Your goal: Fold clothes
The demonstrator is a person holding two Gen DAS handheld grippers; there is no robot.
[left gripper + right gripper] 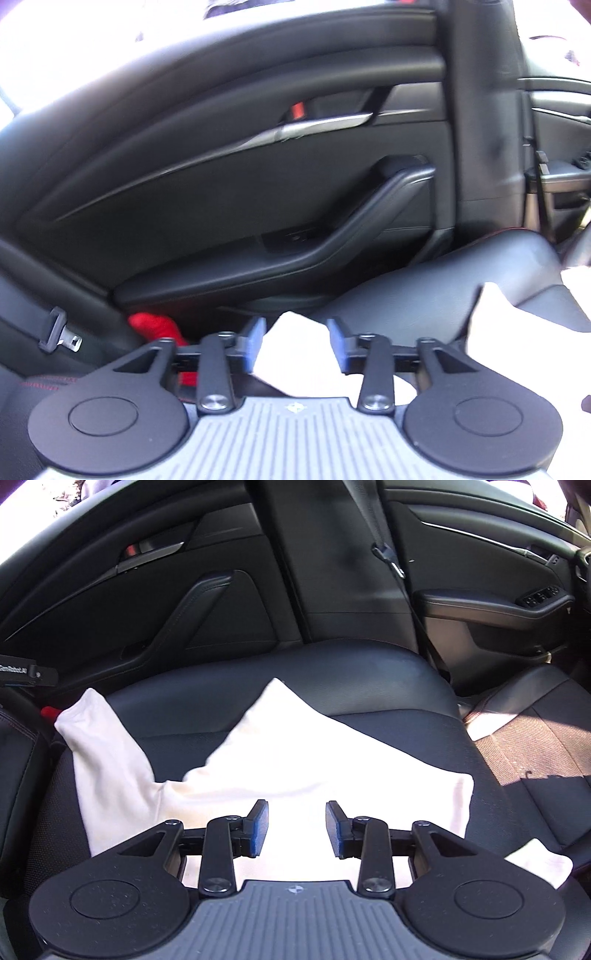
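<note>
Lying on car seat: white garment, partly folded, long axis crosswise, sleeve trailing toward rear door. Right gripper nearer, jaws open, empty, above near hem. Left gripper open, empty, over sleeve end.

A white garment lies spread on the dark car seat. It is plain, unprinted cloth, mostly flat, with one corner folded up into a point toward the seat's far edge. A long sleeve stretches out to the left, its end close to a small red object at the seat's side. Another piece of the white fabric pokes out at the lower right. In the left wrist view the garment appears only as overexposed white patches.
</note>
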